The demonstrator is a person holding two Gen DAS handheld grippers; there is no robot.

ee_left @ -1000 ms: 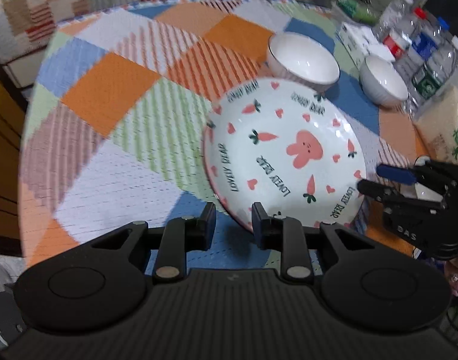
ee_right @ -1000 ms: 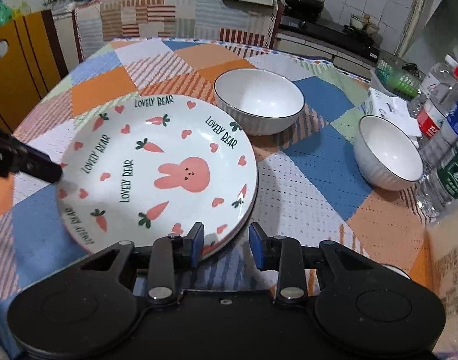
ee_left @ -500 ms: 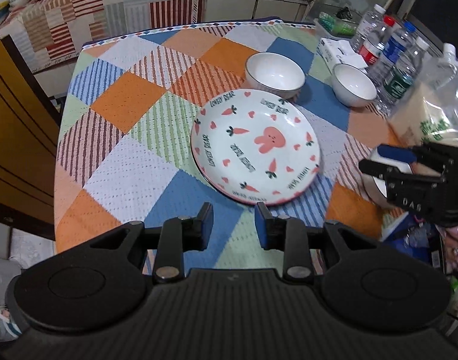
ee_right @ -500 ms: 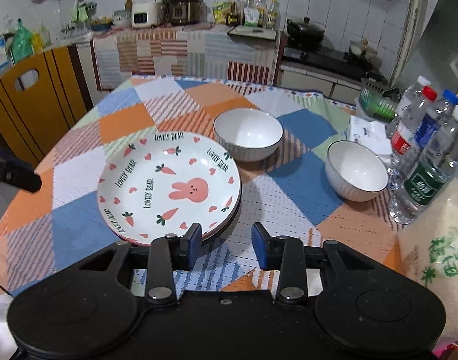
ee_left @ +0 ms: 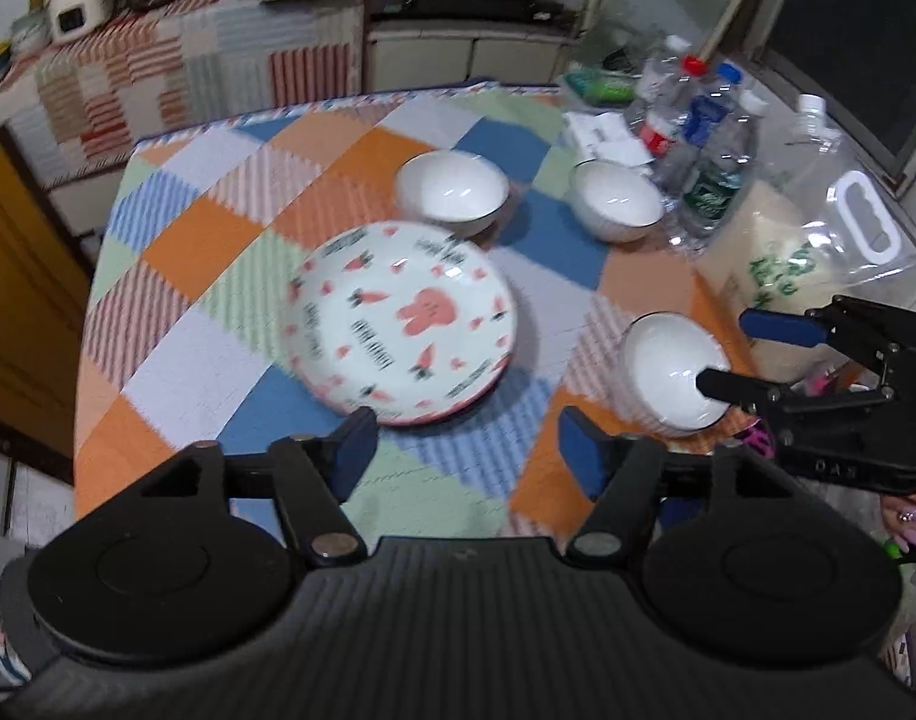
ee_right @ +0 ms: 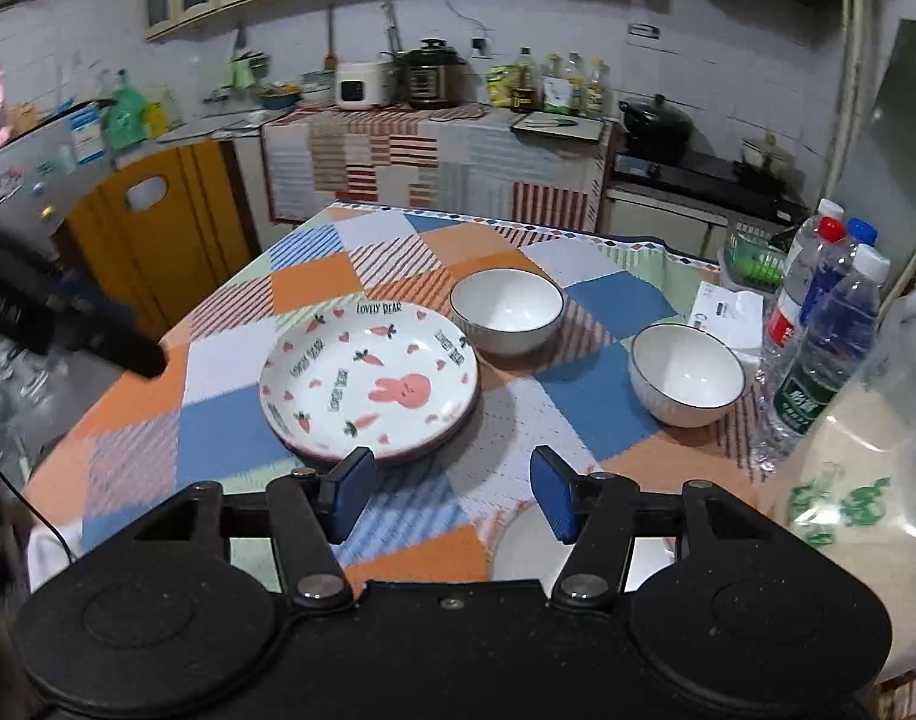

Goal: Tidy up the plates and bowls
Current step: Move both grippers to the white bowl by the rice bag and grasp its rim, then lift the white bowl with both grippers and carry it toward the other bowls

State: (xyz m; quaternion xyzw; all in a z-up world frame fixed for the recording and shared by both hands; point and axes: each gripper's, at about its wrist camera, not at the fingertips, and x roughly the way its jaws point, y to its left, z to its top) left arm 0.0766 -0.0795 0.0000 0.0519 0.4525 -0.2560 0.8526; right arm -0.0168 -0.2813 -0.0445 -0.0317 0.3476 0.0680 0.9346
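Observation:
A white rabbit-and-carrot plate lies mid-table on top of another plate. Two white bowls stand behind it: one just beyond the plate, one farther right. A third white bowl sits near the front right edge; its rim shows in the right wrist view. My left gripper is open and empty above the table's near edge. My right gripper is open and empty; in the left wrist view it hovers at the third bowl.
Several water bottles and a large clear bag of rice stand along the table's right side. A tissue pack lies behind the right bowl. A yellow chair stands at the left. Kitchen counter behind.
Both grippers have pulled back and up from the plate and their jaws have opened wide. The plate stays in place on the table.

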